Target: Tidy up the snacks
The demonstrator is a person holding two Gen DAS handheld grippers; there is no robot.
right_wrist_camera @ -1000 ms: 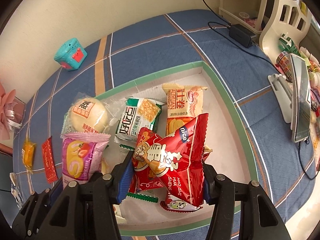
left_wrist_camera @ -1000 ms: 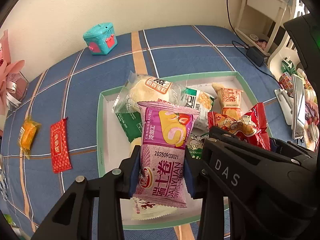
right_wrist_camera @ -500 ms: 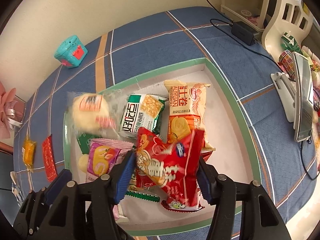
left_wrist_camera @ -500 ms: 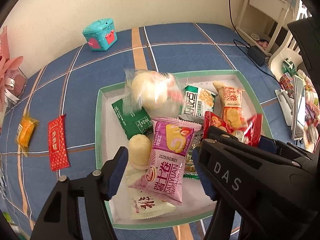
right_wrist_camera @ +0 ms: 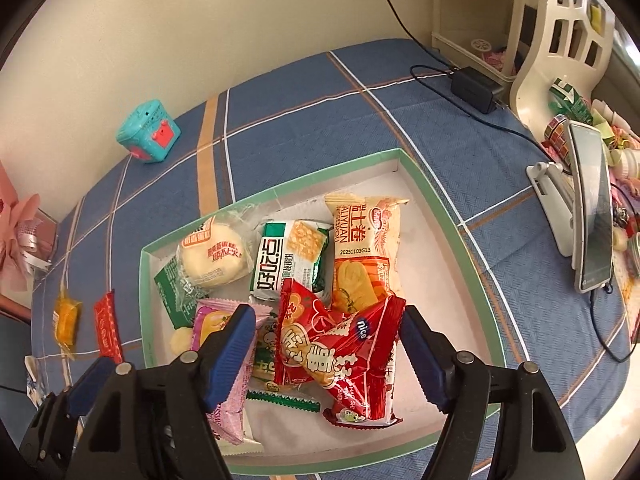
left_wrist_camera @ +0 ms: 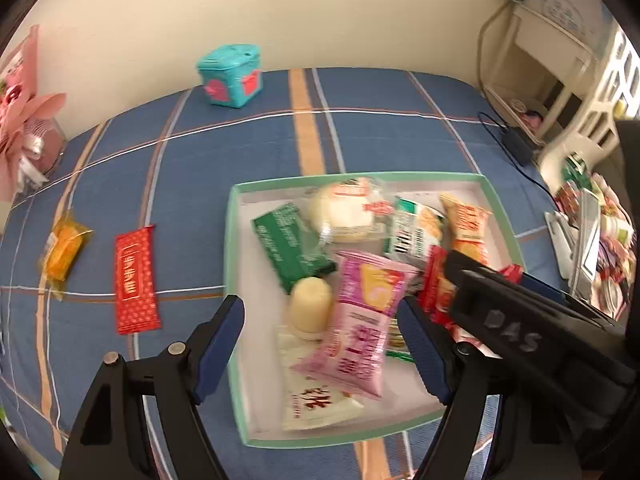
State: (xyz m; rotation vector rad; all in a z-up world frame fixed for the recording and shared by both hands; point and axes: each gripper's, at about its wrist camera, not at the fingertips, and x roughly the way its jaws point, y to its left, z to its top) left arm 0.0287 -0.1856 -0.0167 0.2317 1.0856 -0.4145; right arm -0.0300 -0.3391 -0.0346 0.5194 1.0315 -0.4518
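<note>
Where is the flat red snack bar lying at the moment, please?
The flat red snack bar lies on the blue cloth left of the green-rimmed tray, beside the orange candy; the right wrist view shows it too.

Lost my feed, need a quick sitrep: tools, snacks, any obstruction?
Left tool open, right tool open. Pink pack, red pack in tray. Two snacks outside on cloth. Nothing blocking.

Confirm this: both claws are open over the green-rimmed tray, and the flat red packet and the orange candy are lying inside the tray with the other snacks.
Not quite. The flat red packet and orange candy lie outside the tray, on the blue plaid cloth to its left, as the left wrist view shows. Both the left claw and right claw are open over the tray.
</note>
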